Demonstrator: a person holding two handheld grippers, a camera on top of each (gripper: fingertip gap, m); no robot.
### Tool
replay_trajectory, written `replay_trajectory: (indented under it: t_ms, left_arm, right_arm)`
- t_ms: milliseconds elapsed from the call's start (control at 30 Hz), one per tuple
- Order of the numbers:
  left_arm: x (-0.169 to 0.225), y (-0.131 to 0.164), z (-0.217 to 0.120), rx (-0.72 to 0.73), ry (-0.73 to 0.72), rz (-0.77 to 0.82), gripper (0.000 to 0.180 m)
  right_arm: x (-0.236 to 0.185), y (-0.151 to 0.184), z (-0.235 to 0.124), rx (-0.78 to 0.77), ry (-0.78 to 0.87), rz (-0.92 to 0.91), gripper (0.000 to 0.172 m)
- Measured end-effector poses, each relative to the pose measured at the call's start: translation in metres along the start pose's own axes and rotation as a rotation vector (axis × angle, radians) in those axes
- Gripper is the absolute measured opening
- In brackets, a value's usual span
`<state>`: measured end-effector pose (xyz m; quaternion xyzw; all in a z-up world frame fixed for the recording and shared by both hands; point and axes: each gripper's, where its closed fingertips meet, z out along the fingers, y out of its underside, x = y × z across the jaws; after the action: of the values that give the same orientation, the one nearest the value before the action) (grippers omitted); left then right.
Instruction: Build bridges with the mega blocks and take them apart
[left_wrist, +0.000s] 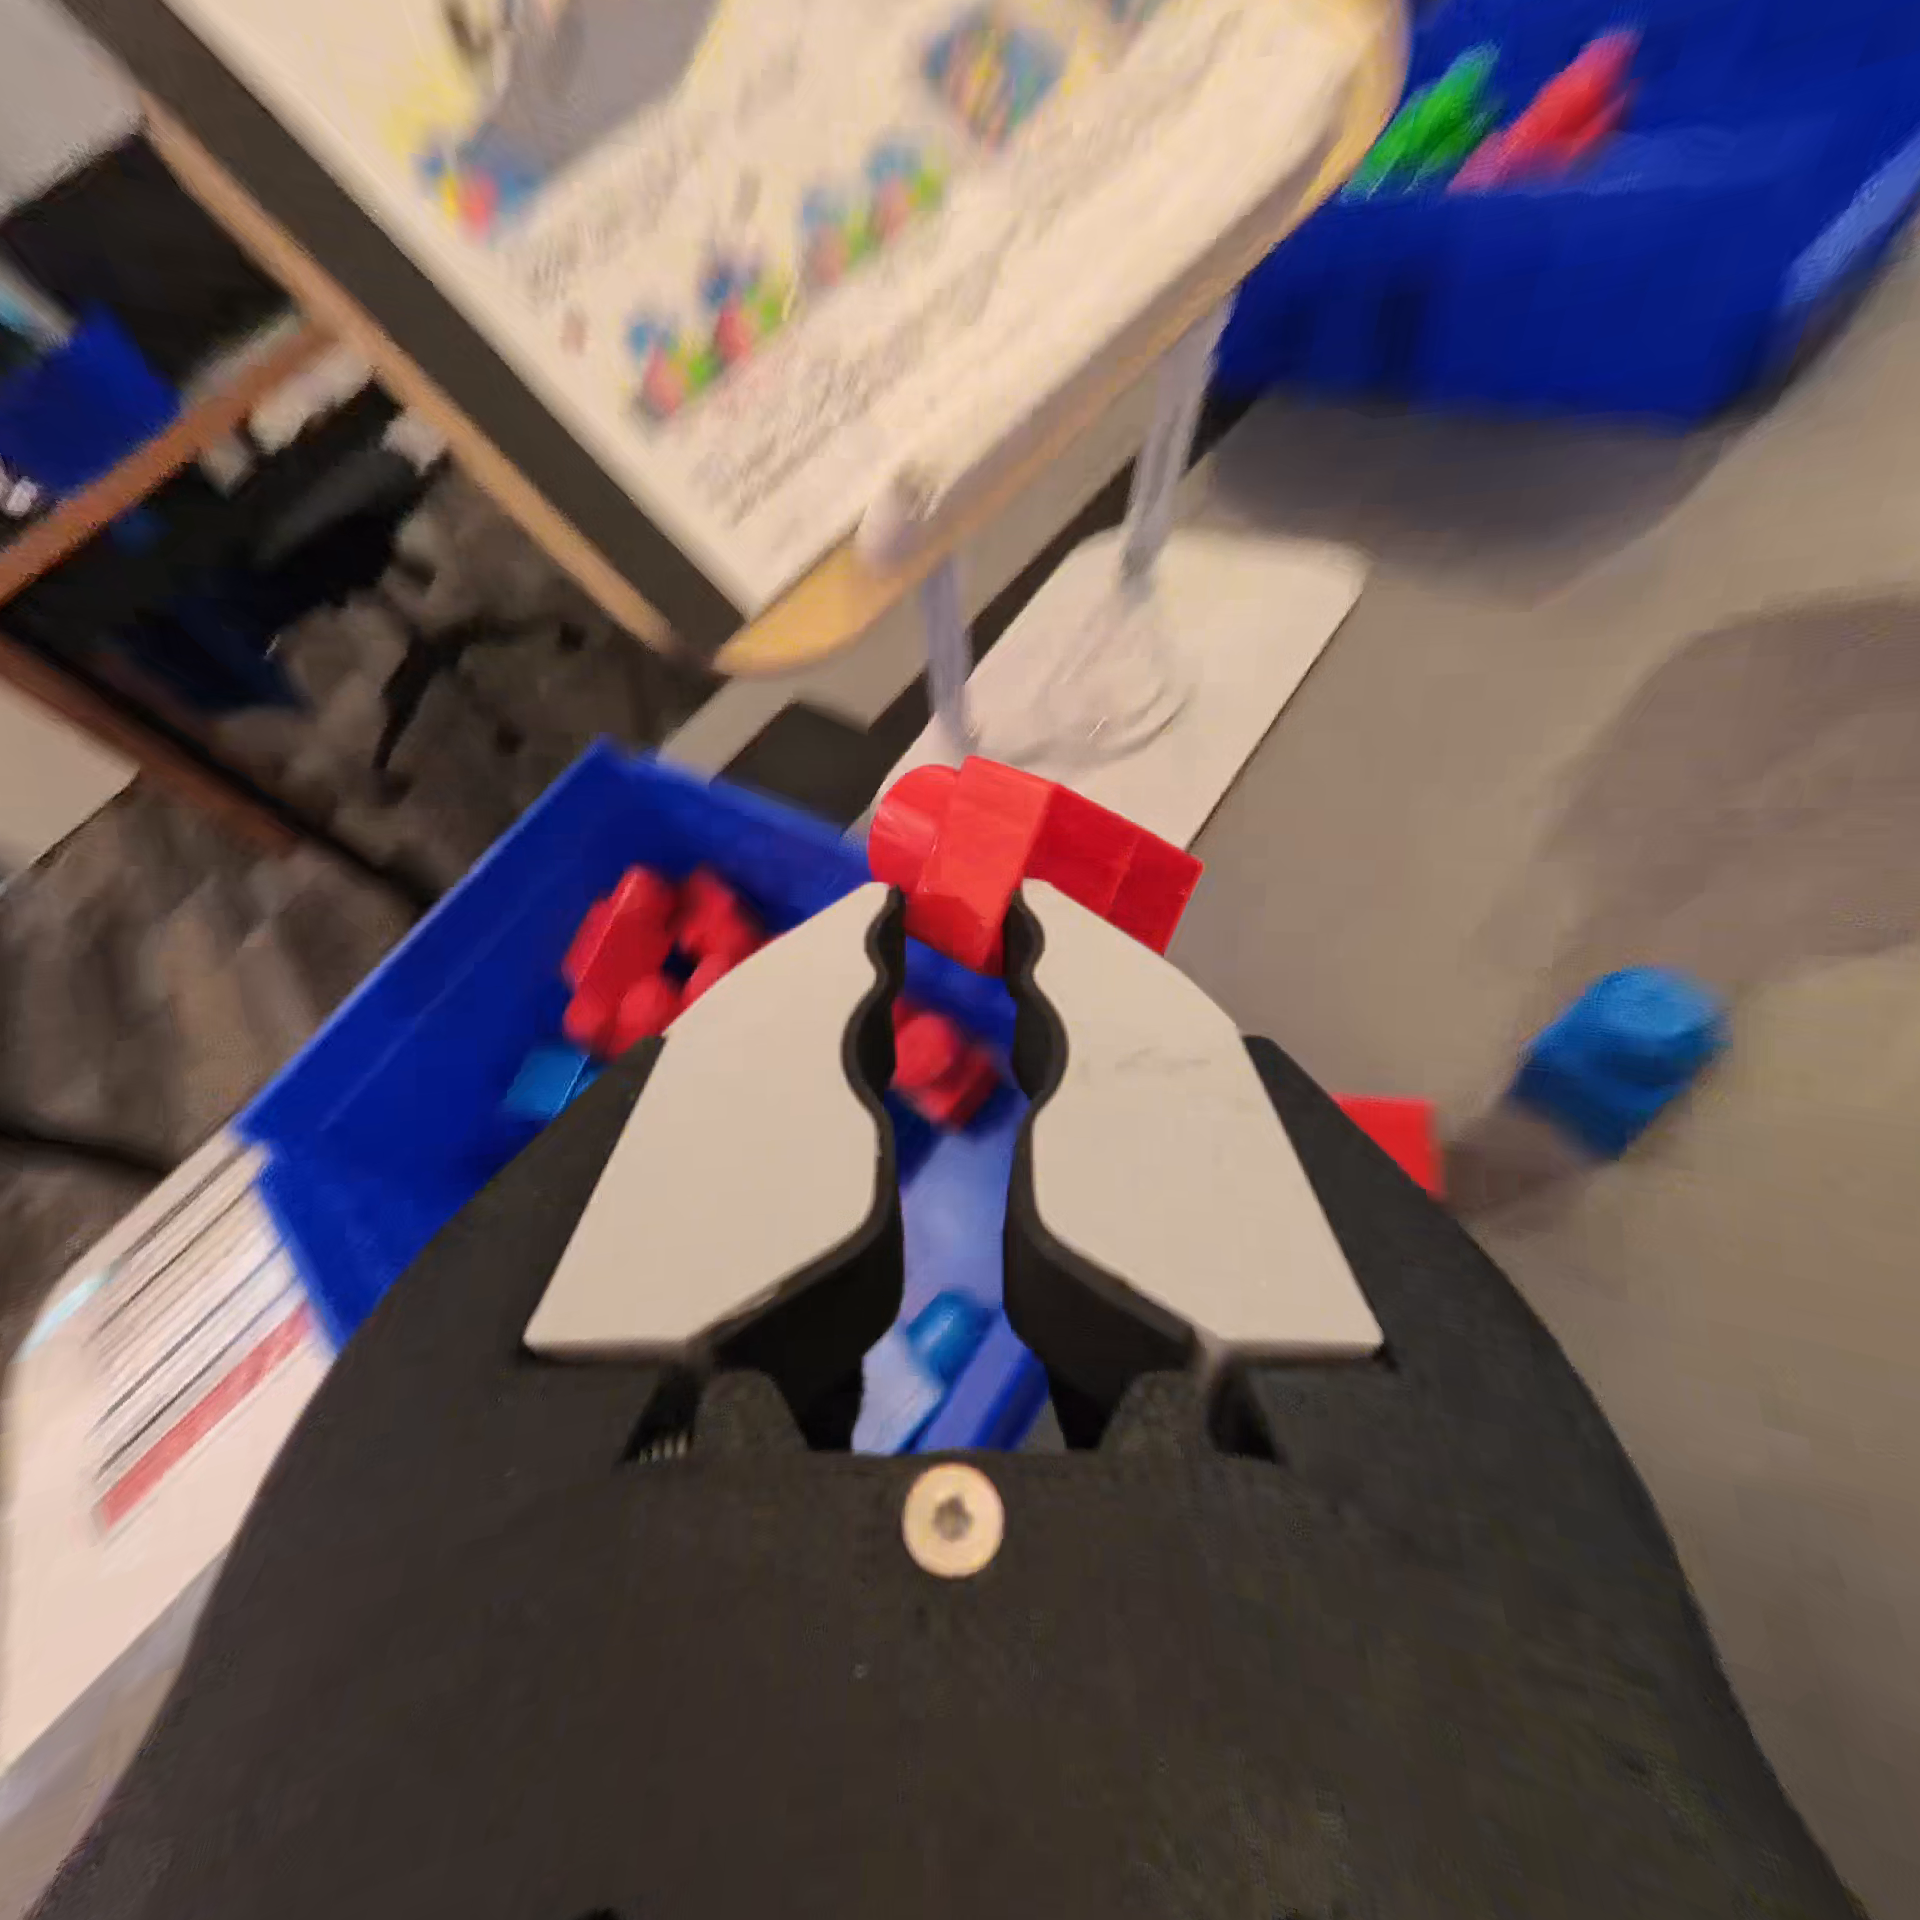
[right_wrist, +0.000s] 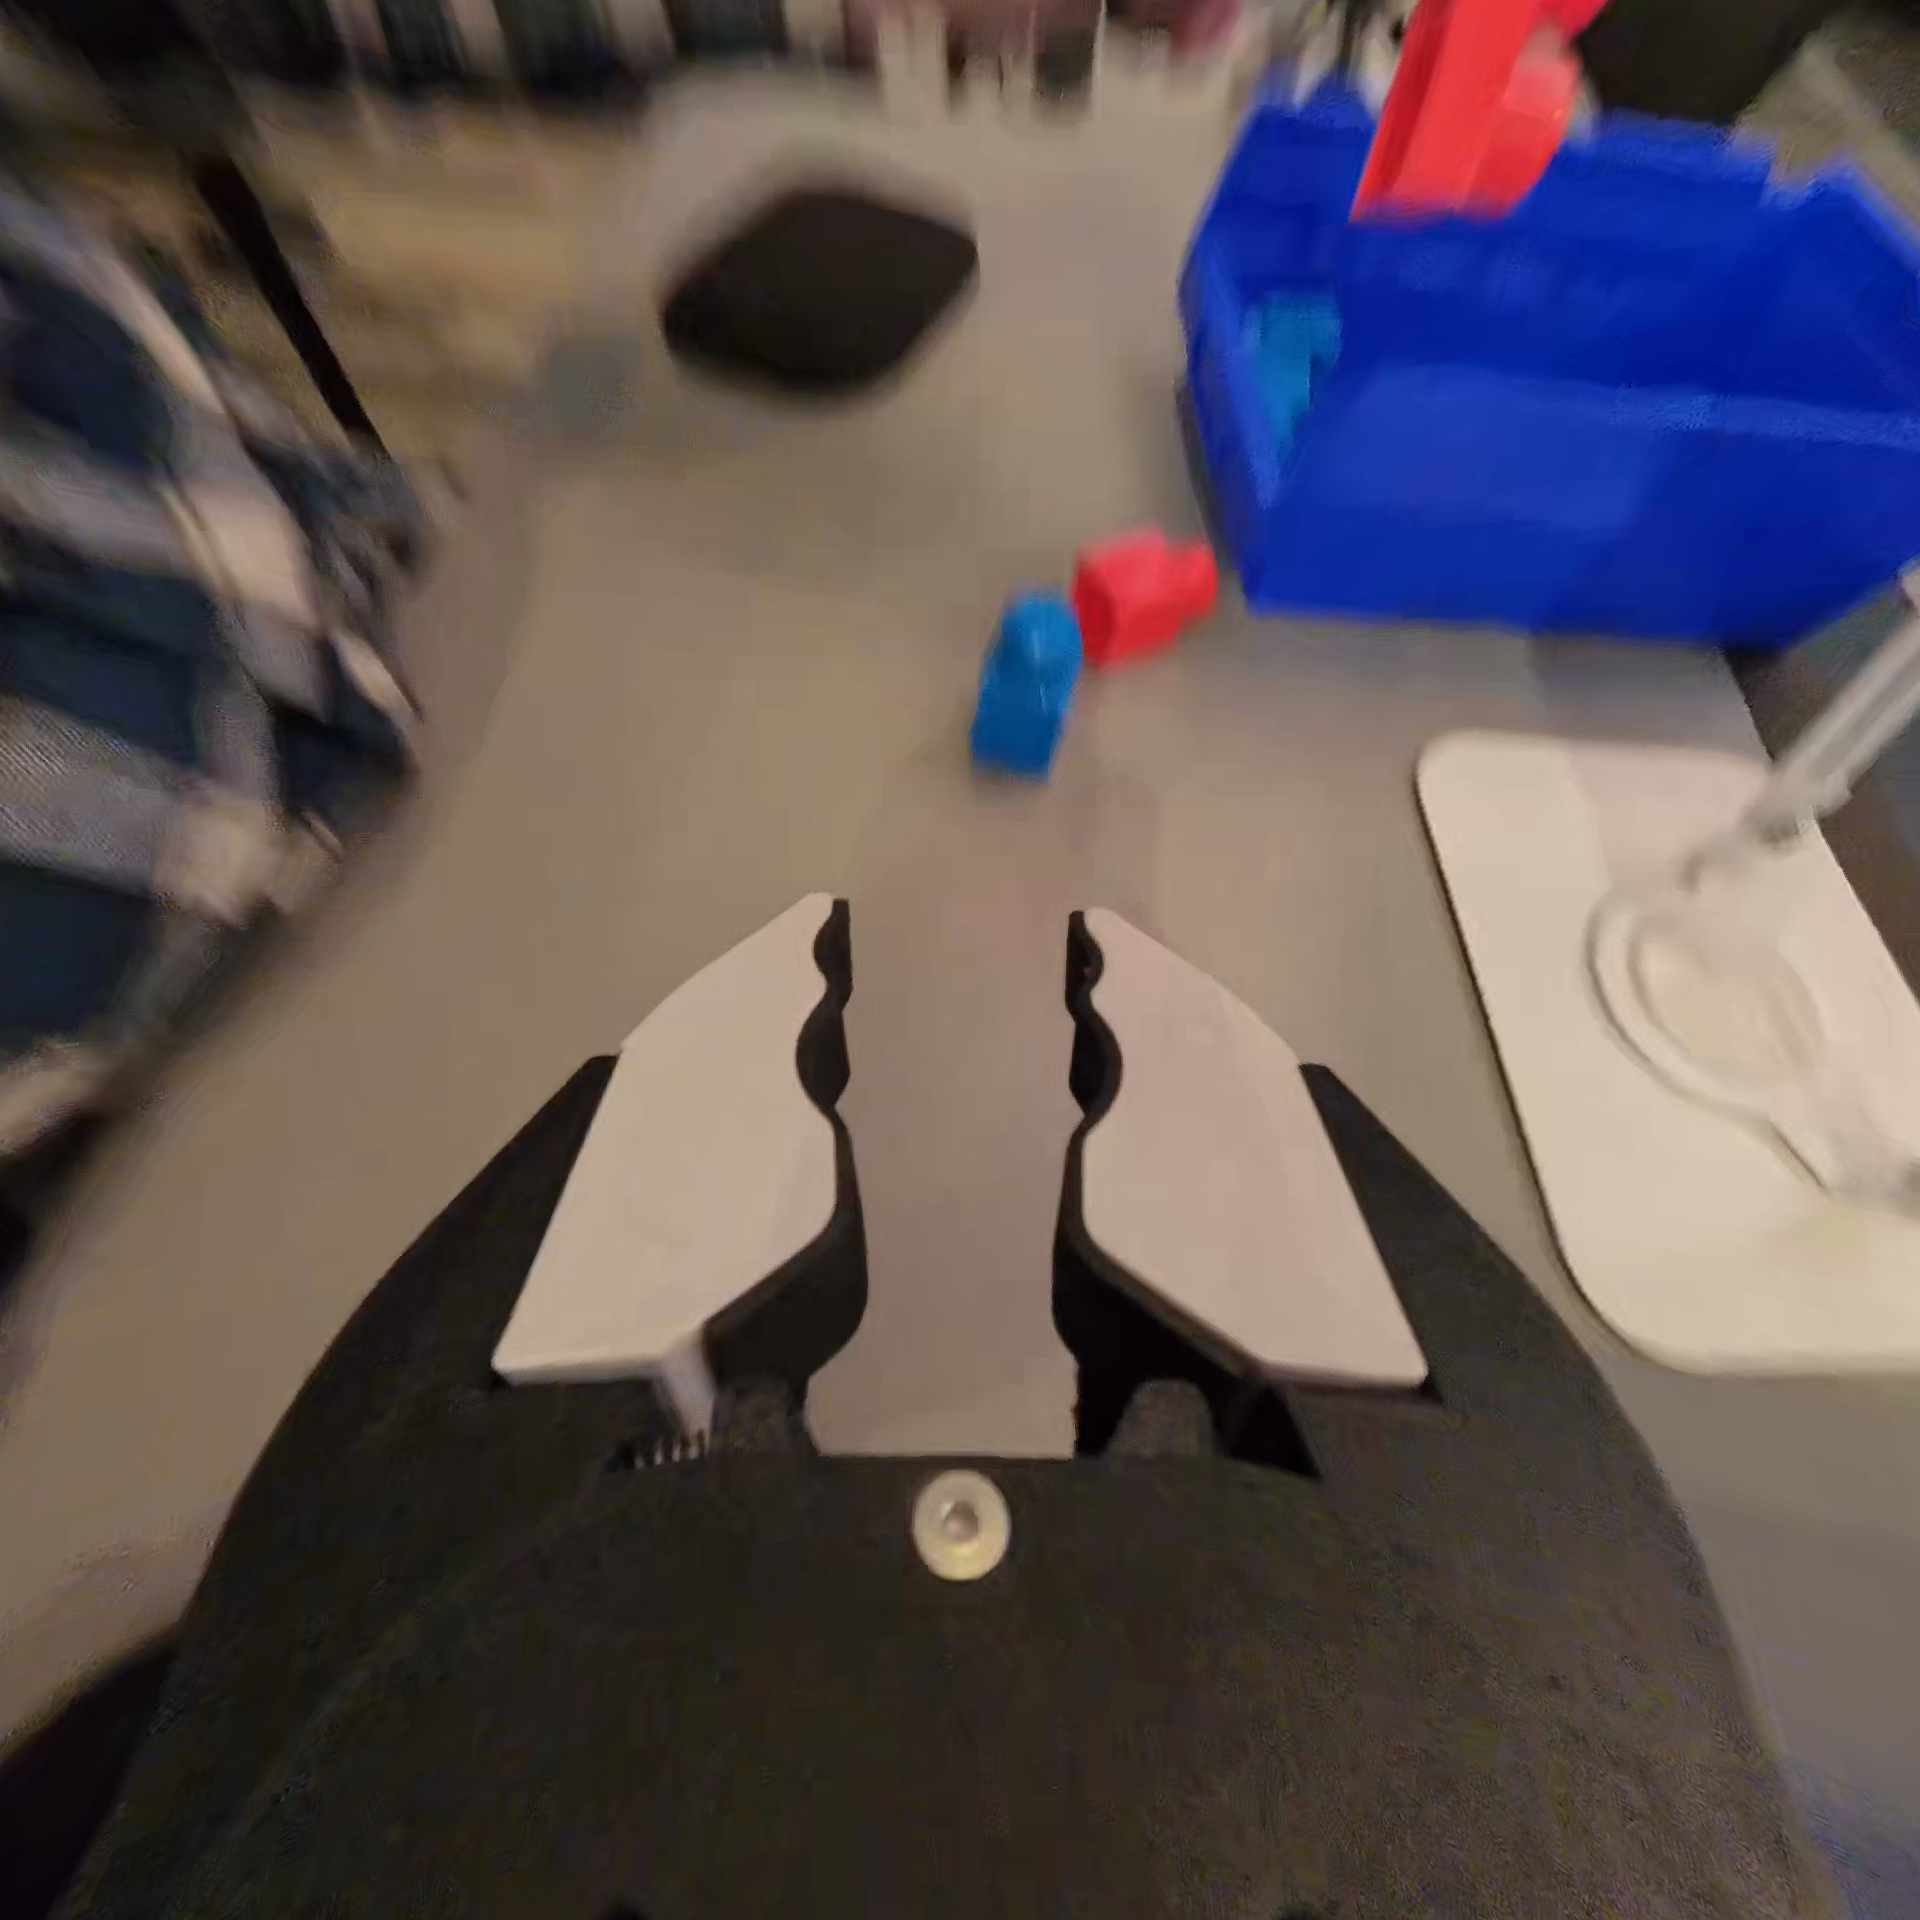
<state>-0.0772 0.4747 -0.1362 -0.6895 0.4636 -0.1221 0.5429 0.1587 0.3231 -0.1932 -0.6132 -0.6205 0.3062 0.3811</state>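
While my left gripper (left_wrist: 951, 914) pinches a red block (left_wrist: 1023, 852) above the bin (left_wrist: 416, 1049), I judge I'm fetching bridge pieces. My right gripper (right_wrist: 958, 925) gapes empty; next I set it beside the blue block (right_wrist: 1023, 681) near the bin.

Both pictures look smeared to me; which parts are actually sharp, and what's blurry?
Left wrist view: the left gripper and its clamped red block are sharp, the blue bin smears. Right wrist view: the open right gripper is crisp, the blue block streaks.
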Motion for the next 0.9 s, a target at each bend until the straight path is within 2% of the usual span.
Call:
replay_trajectory:
  t_ms: [133, 233, 333, 467, 500, 567, 633, 667, 733, 800, 900]
  left_arm:
    - [0.071, -0.066, -0.023, 0.257, 0.229, 0.044, 0.017]
    - [0.129, -0.101, -0.032, 0.364, 0.383, 0.114, 0.017]
    - [0.175, -0.121, -0.035, 0.412, 0.5, 0.184, 0.017]
    - [0.205, -0.126, -0.028, 0.397, 0.532, 0.272, 0.017]
    - [0.207, -0.126, -0.027, 0.397, 0.522, 0.282, 0.017]
    - [0.212, -0.125, -0.028, 0.413, 0.524, 0.276, 0.017]
    - [0.205, -0.117, -0.025, 0.359, 0.462, 0.268, 0.02]
    - [0.197, -0.111, -0.025, 0.334, 0.417, 0.248, 0.031]
    - [0.172, -0.084, -0.022, 0.218, 0.33, 0.152, 0.037]
    - [0.149, -0.046, -0.02, 0.086, 0.273, 0.046, 0.052]
    - [0.128, 0.01, -0.013, -0.116, 0.216, -0.06, 0.051]
  right_arm:
    - [0.005, -0.084, -0.011, 0.38, -0.193, 0.224, 0.054]
    - [0.01, -0.111, -0.009, 0.489, -0.378, 0.349, 0.057]
    - [0.002, -0.122, 0.0, 0.523, -0.585, 0.454, 0.058]
    - [-0.039, -0.129, 0.017, 0.488, -0.799, 0.417, 0.054]
    - [-0.05, -0.13, 0.017, 0.491, -0.839, 0.373, 0.037]
    - [-0.057, -0.129, 0.022, 0.486, -0.787, 0.304, 0.036]
    - [-0.048, -0.122, 0.025, 0.454, -0.706, 0.292, 0.036]
    - [-0.039, -0.116, 0.025, 0.423, -0.649, 0.295, 0.036]
    - [-0.015, -0.094, 0.028, 0.324, -0.518, 0.294, 0.036]
    - [0.013, -0.056, 0.037, 0.125, -0.328, 0.262, 0.036]
    - [0.033, -0.007, 0.051, -0.164, -0.213, 0.213, 0.036]
